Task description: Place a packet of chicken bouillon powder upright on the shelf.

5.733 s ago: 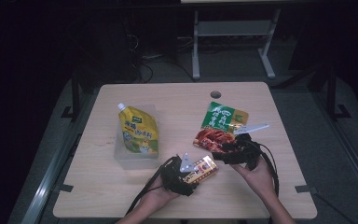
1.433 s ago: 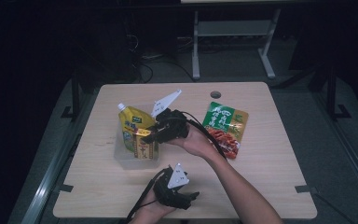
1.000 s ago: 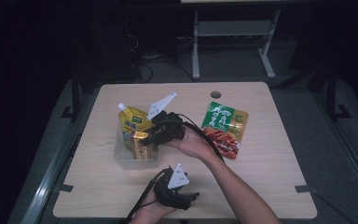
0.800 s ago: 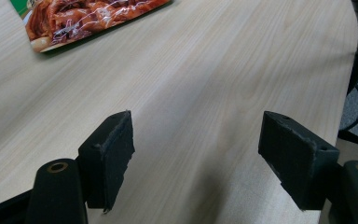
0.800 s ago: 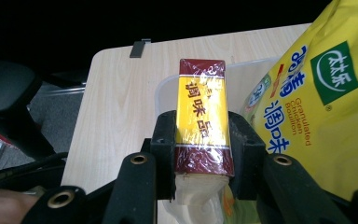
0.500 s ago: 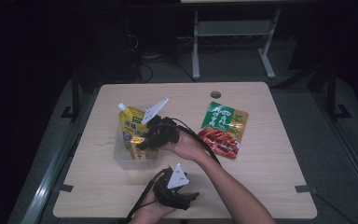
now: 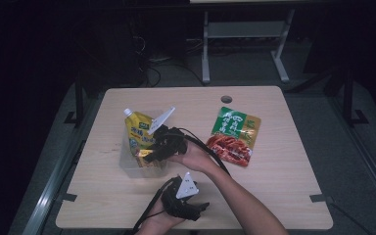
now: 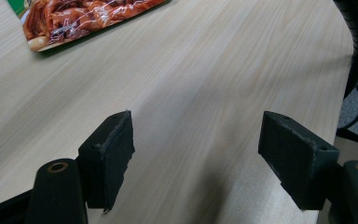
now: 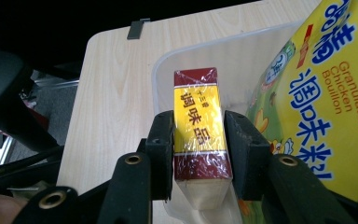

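The right tongs (image 9: pixel 198 140) have a yellow and maroon seasoning box (image 9: pixel 199 135) between their pads, low inside the clear plastic bin (image 9: pixel 242 56) beside the yellow chicken bouillon pouch (image 9: pixel 317 93); the jaws have just been easing apart, so I judge the release is near, best finished by lowering until the box rests on the bin floor, then spreading wide and lifting straight up clear of the pouch. That hand (image 7: pixel 193 156) reaches leftward across the desk (image 7: pixel 284 186), tongs tipped down into the bin. The left tongs (image 8: pixel 205 158) stand wide and empty over bare desk at the near edge, the red snack packet (image 8: pixel 84 18) well beyond them.
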Available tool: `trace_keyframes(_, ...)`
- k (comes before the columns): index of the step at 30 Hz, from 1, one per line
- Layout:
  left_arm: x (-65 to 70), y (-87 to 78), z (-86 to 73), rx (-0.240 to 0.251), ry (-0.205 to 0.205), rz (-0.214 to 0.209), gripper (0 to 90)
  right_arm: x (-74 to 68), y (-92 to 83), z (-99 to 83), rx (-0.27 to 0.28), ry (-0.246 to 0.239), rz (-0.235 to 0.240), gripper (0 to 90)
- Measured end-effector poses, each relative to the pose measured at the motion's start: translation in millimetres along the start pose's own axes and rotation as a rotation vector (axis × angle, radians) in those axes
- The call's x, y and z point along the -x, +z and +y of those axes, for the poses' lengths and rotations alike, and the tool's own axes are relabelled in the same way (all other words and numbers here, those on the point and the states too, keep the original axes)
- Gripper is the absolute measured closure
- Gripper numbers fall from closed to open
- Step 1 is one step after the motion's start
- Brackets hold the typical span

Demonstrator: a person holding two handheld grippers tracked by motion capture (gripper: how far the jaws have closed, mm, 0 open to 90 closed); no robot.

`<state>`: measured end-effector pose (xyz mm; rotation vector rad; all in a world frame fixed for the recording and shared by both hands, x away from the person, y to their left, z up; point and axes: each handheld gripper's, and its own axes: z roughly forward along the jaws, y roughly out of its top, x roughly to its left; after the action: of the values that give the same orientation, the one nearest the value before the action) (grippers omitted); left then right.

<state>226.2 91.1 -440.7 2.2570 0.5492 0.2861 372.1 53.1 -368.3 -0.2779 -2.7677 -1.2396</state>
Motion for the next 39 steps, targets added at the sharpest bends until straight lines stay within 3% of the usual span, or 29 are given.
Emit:
trace_keyframes(17,1.2,0.9,0.6,0.002,-0.014,-0.004,25.8,-2.8,-10.4,-1.2,0.045,0.024,0.026,59.1)
trace_keyframes(39,-0.1,1.6,1.2,-0.004,-0.012,-0.005,25.9,-4.5,-44.4,-15.6,0.097,0.036,-0.009,57.1)
